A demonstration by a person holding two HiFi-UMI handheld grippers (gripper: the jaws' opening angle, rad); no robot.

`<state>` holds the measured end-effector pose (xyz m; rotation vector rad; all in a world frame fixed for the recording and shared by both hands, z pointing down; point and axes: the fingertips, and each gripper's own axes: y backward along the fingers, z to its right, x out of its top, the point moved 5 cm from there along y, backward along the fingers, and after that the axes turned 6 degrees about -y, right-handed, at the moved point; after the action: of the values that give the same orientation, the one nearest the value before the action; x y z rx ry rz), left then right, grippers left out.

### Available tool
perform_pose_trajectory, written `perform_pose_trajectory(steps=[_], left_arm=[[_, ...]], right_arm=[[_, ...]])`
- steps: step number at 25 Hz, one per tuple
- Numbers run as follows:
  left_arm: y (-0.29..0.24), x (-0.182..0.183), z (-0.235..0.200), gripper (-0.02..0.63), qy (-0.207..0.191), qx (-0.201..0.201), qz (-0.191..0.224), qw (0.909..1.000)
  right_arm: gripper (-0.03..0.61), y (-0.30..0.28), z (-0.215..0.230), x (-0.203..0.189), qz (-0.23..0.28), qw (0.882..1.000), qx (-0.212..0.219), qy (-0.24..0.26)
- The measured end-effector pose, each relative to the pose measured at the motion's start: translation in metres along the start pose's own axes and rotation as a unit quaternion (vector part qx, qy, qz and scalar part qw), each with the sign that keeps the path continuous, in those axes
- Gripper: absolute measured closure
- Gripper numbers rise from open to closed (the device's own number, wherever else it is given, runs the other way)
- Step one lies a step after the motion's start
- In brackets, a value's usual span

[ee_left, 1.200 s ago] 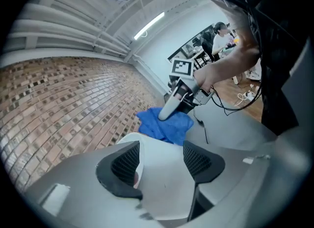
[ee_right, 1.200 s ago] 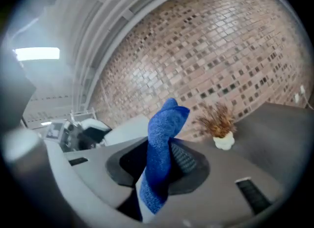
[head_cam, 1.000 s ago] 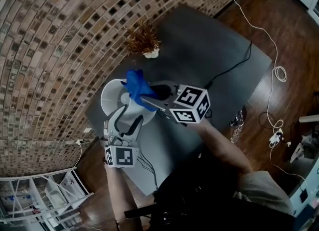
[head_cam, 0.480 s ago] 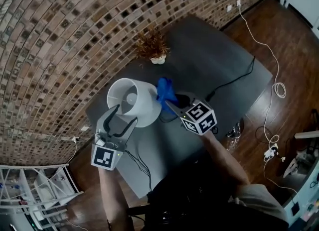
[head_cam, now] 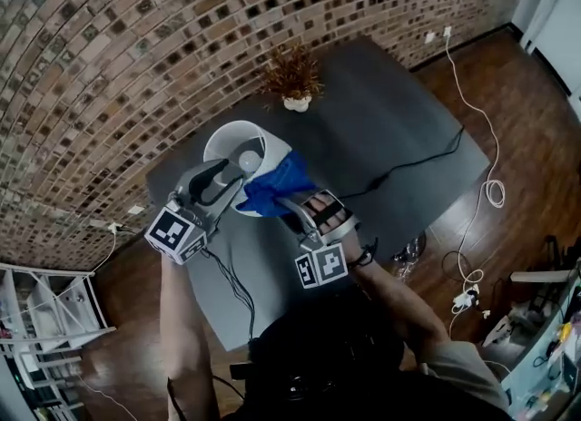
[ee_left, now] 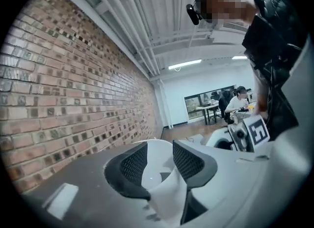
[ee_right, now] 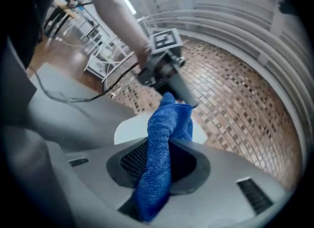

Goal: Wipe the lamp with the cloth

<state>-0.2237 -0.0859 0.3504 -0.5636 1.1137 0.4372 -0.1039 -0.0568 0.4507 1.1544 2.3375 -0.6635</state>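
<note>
1. The left forearm [head_cam: 177, 319] runs up from the 6 o'clock edge of the head view. It carries the left gripper [head_cam: 227, 179], which points toward 1 o'clock.
2. The left gripper's jaws have just been closing. They stand narrow, pinching the white wall of the lamp [head_cam: 227, 142] at the shade's 6 o'clock rim. The left gripper view shows that wall between the mesh pads [ee_left: 133, 164].
3. The lamp stands on the grey table [head_cam: 390, 129], with its open shade facing up. The stem and base are hidden beneath the shade.
4. The blue cloth [head_cam: 272, 185] lies against the shade at its 4 o'clock side and covers that part of the rim.
5. The right gripper [head_cam: 295, 203] points toward 11 o'clock, with its jaws clamped on the cloth [ee_right: 164, 143].
6. The right forearm [head_cam: 399, 288] is cut off by dark clothing toward 5 o'clock.
</note>
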Motion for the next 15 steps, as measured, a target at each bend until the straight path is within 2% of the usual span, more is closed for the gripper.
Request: perform_pose_trajectory(steps=[2,4,6,8,10,12,14,15], left_arm=[[0.0,-0.001,-0.002,0.463,0.002,0.006,0.01,0.9999],[0.002,-0.001,-0.001,0.465,0.004,0.014,0.023,0.9996],[0.003,-0.001,0.0,0.474,0.009,0.012,0.034,0.9993],[0.003,0.002,-0.004,0.472,0.037,-0.002,0.055,0.9978],[0.004,0.004,-0.013,0.472,0.083,-0.025,0.082,0.9929],[0.005,0.004,-0.022,0.472,0.124,-0.051,0.099,0.986],[0.006,0.005,-0.027,0.472,0.154,-0.074,0.108,0.9794],[0.005,0.006,-0.028,0.472,0.164,-0.084,0.11,0.9767]], right_arm=[[0.466,-0.006,-0.038,-0.013,-0.032,0.998,0.031,0.041],[0.468,-0.008,-0.074,-0.029,-0.061,0.993,0.079,0.062],[0.468,-0.003,-0.091,-0.038,-0.085,0.988,0.113,0.056],[0.468,0.008,-0.078,-0.028,-0.087,0.99,0.109,0.03],[0.468,0.021,-0.039,0.0,-0.064,0.996,0.069,0.01],[0.468,0.034,0.01,0.033,-0.032,0.999,-0.004,0.012],[0.468,0.038,0.051,0.061,-0.012,0.995,-0.085,0.04],[0.468,0.033,0.06,0.069,-0.013,0.992,-0.113,0.058]])
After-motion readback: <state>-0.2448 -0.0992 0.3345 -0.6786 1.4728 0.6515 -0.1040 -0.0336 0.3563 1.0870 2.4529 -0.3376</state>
